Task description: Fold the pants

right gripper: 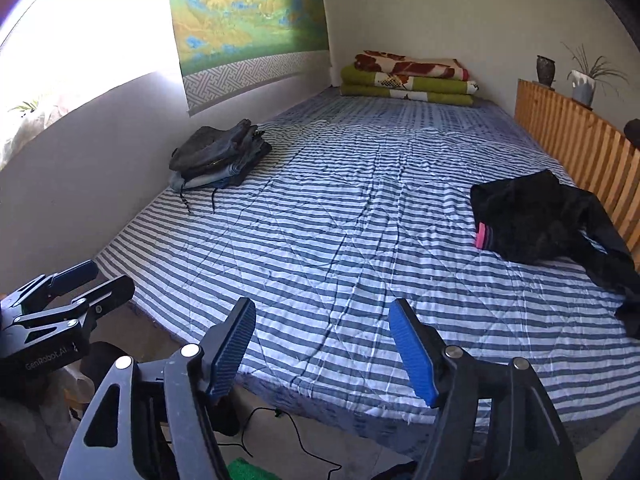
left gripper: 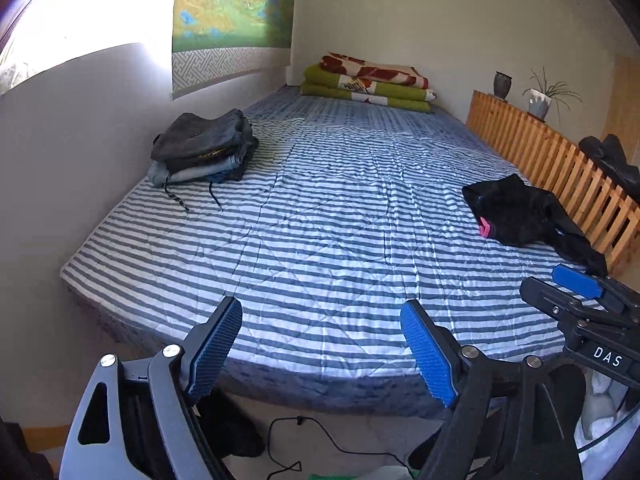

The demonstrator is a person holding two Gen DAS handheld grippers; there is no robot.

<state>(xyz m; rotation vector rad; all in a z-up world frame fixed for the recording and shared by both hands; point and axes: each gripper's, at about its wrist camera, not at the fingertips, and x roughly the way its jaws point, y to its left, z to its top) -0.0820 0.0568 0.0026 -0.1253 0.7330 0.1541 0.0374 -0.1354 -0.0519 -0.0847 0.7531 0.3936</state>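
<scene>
Nearest the lens, the left claw (left gripper: 320, 354) is standing spread with nothing between its blue pads, hovering over the bed's near edge at the bottom of the frame. Beside it the right claw (right gripper: 322, 350) is gaping the same way, also empty. Filling the middle of both views, the bed (right gripper: 360, 240) is lying under a striped blue-and-white cover. Black pants (right gripper: 548, 220) are sitting crumpled at the right edge of the frame, just beside the wooden slat rail (right gripper: 580, 140). Folded blankets (right gripper: 408, 80) are resting at the far end, upper centre. A stack of folded pants (left gripper: 204, 150) is lying at centre left, near the wall.
</scene>
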